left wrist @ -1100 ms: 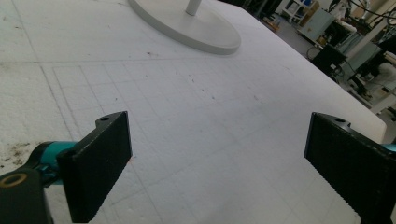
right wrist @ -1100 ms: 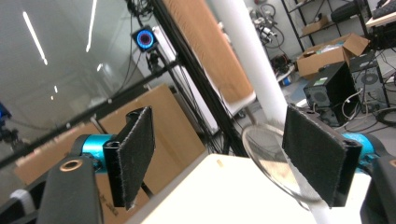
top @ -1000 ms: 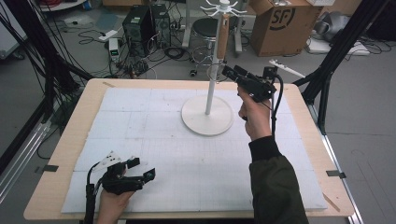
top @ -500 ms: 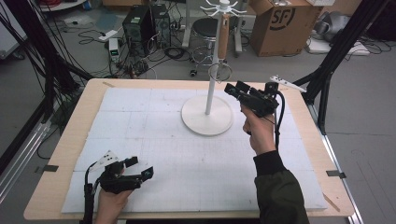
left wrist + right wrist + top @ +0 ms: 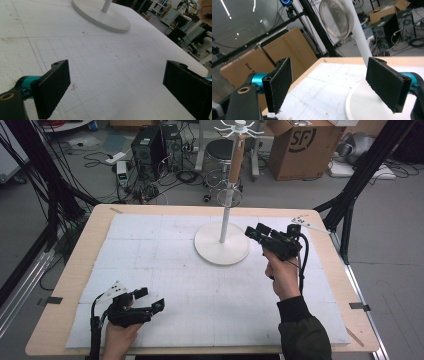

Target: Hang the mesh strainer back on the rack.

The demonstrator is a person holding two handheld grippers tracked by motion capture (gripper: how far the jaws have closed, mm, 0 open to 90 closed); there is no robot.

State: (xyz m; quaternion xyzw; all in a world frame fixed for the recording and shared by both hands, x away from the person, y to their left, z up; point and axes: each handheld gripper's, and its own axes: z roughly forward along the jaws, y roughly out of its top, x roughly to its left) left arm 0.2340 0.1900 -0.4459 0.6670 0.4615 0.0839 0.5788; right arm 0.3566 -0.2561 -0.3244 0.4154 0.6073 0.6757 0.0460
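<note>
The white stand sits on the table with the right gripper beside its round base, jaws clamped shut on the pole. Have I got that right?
Not quite. The right gripper is beside the round base of the white stand, but its jaws are wide apart with nothing between them; the pole rises beyond them, untouched. The right gripper view shows this.

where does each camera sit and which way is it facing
High view: above the near table edge, looking forward and down at the stand; both hands, left gripper, right gripper.
Left gripper view: low over the mat, facing the stand's base; own open jaws.
Right gripper view: beside the pole, facing across the base; own open jaws.
All share the stand.
</note>
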